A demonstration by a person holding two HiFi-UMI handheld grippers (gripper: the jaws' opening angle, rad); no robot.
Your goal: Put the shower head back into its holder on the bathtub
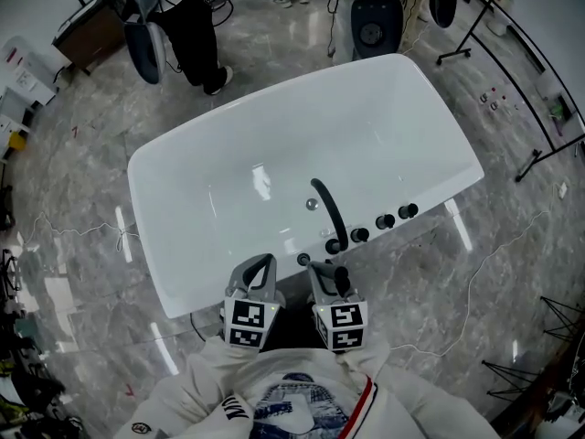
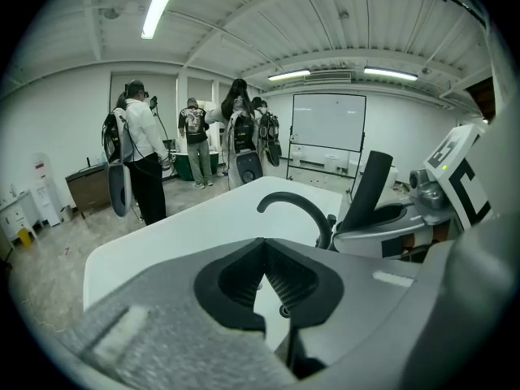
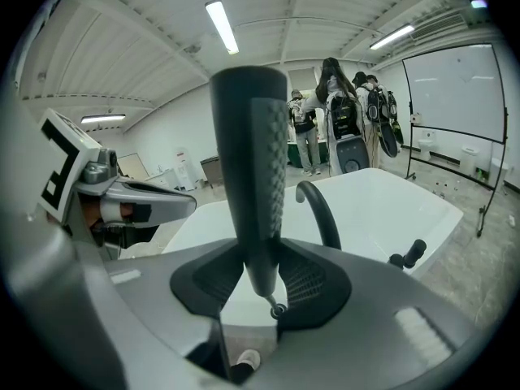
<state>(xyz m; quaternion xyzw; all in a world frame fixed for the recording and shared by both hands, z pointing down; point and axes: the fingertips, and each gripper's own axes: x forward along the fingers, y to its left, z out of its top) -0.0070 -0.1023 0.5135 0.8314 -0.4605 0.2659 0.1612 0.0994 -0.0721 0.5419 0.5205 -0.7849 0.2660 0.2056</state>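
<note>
Carrying step: dark textured shower head (image 3: 248,161) clamped upright in right gripper (image 3: 260,270), left gripper (image 2: 262,254) closed and empty, near white bathtub's (image 1: 210,167) black arched spout (image 1: 327,210); next, align and lower into rim holder (image 1: 303,260).

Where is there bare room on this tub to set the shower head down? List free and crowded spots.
Free: the bathtub's near rim left of the holder, and the basin floor left of the spout. Crowded: the rim stretch from the spout's base to the knobs.
</note>
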